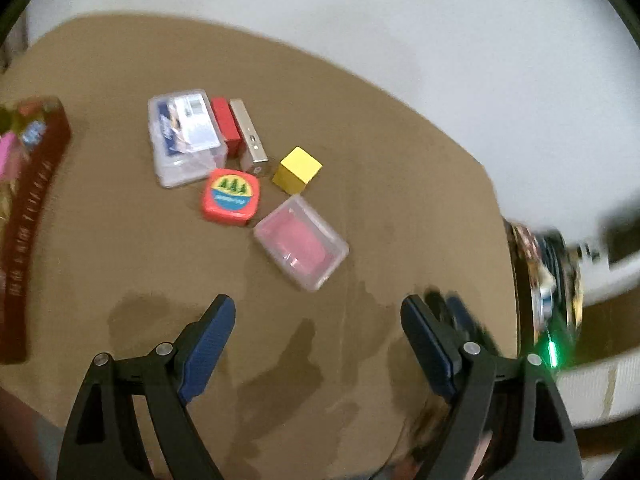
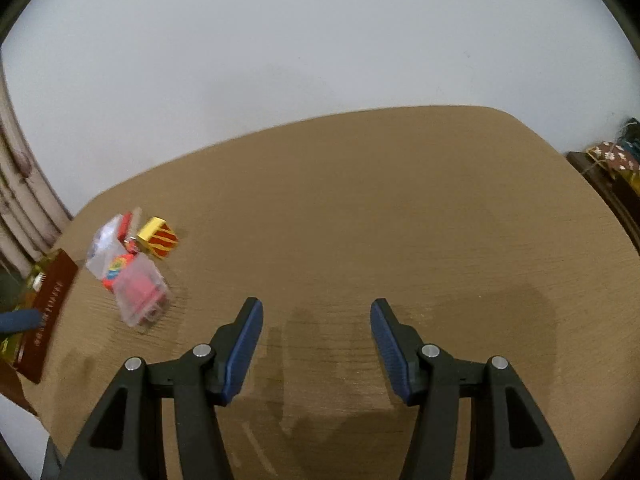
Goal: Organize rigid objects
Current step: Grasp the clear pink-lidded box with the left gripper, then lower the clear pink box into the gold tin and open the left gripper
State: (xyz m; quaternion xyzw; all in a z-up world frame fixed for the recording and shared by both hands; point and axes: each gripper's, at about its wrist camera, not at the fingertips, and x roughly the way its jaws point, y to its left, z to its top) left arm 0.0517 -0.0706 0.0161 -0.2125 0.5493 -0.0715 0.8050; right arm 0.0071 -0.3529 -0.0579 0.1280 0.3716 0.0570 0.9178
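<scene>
I see left gripper (image 1: 318,312) fingers apart, empty | right gripper (image 2: 316,312) fingers apart, empty over bare desk (image 2: 400,208) | yellow cube (image 1: 298,170), red tape measure (image 1: 231,197), clear cases (image 1: 301,241) clustered together, likely gathered for tidiness.

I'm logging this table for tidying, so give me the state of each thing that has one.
Left tongs: open, empty.
Right tongs: open, empty.
Pink-filled clear case: closed, flat.
Larger clear case: closed, flat.
Yellow cube: resting, untouched.
Red tape measure: flat.
</scene>
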